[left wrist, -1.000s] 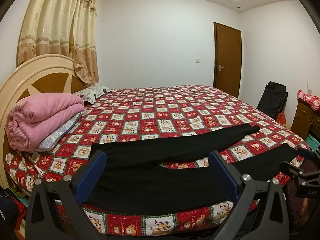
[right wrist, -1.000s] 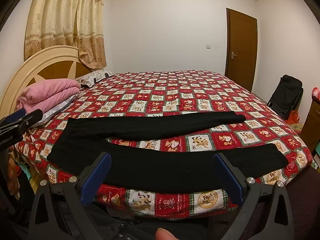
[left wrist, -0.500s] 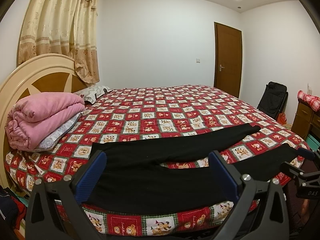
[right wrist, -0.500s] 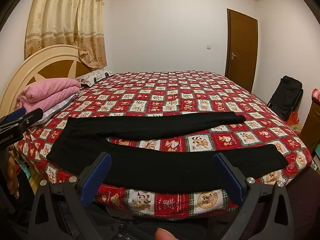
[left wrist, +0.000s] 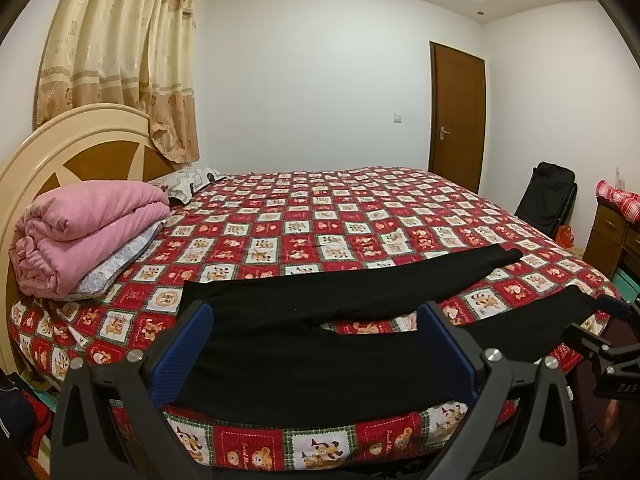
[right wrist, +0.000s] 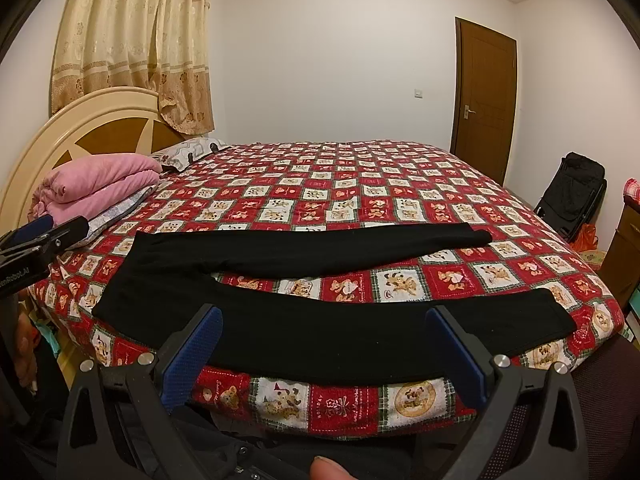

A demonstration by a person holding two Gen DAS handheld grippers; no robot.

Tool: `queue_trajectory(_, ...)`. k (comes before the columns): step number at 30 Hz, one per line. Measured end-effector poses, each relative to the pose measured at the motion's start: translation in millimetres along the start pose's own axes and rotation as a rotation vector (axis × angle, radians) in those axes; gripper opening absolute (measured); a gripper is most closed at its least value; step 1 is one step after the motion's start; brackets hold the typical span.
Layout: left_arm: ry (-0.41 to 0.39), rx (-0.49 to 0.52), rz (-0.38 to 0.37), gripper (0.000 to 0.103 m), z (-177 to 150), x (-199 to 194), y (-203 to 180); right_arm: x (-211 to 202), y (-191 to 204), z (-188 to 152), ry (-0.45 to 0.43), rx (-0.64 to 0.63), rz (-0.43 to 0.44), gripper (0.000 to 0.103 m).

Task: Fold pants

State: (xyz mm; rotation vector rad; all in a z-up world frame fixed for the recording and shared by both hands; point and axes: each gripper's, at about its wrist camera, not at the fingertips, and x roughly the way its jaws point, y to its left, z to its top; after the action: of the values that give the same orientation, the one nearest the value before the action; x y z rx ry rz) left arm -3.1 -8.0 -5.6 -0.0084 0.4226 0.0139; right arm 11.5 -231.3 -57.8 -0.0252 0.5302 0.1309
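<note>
Nothing folded yet, judging by the layout: black pants (right wrist: 304,320) spread flat and full length along the near edge of the bed (right wrist: 360,184), waist toward the headboard (right wrist: 92,128) on the left, both legs running out to the right and splayed apart in a narrow V with a strip of the red teddy-bear quilt (right wrist: 400,284) showing between them. Near leg right at the mattress edge, far leg a little further in, cuffs well apart. All of the job apparently ahead: bringing one leg over the other, then doubling the length, probably once or twice. Left tongs (left wrist: 320,344) wide, nothing between the blue pads (left wrist: 184,352), held off the near edge of the bed over the waist and upper-leg part, not touching cloth as far as can be told. Right tongs (right wrist: 324,344) likewise wide and empty, held off the edge opposite the near leg. Fabric plain matte black, thin and soft-looking, lying smooth with hardly a wrinkle, edges fairly straight; likely limp and prone to sagging when lifted from one point, so a pinch at waist and cuff together seems the sensible start. Folded pink blanket (left wrist: 88,236) stacked by the headboard, well clear of the pants
</note>
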Motion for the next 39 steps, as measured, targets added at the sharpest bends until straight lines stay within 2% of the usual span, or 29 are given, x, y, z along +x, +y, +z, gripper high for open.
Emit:
queue_trajectory(9, 0.04, -0.004, -0.002, 0.103, -12, 18, 3, 10, -1, -6, 0.012, -0.007, 0.006, 0.102)
queue_trajectory(14, 0.069, 0.033, 0.008, 0.103, -16, 44, 10, 18, -2, -7, -0.018, -0.046, 0.011, 0.102)
queue_trajectory(15, 0.064, 0.055, 0.03, 0.103, -17, 52, 15, 22, -4, -6, -0.026, -0.067, 0.01, 0.102)
queue_trajectory(16, 0.075, 0.074, 0.07, 0.103, -18, 64, 22, 32, -5, -6, -0.021, -0.093, -0.003, 0.102)
queue_trajectory(18, 0.119, 0.077, 0.087, 0.103, -19, 89, 42, 56, -8, -4, 0.024, -0.137, -0.029, 0.102)
queue_trajectory(22, 0.211, 0.019, 0.154, 0.103, -26, 148, 104, 103, -17, 0, 0.11, -0.176, -0.032, 0.102)
queue_trajectory(24, 0.247, -0.019, 0.183, 0.103, -28, 175, 138, 123, -23, 1, 0.139, -0.178, -0.021, 0.102)
queue_trajectory(27, 0.269, -0.027, 0.239, 0.103, -26, 204, 169, 150, -34, 2, 0.166, -0.149, -0.002, 0.102)
queue_trajectory(31, 0.313, -0.065, 0.195, 0.103, -16, 247, 198, 178, -43, 3, 0.21, -0.113, 0.017, 0.102)
queue_trajectory(34, 0.347, -0.035, 0.163, 0.096, -13, 280, 205, 194, -48, 7, 0.233, -0.107, 0.005, 0.102)
queue_trajectory(36, 0.379, -0.021, 0.151, 0.087, -14, 300, 207, 204, -55, 10, 0.244, -0.091, 0.005, 0.102)
queue_trajectory(38, 0.434, -0.022, 0.132, 0.086, -18, 321, 212, 208, -62, 13, 0.241, -0.072, -0.003, 0.102)
queue_trajectory(39, 0.452, -0.027, 0.131, 0.078, -20, 328, 214, 210, -67, 15, 0.238, -0.061, -0.01, 0.102)
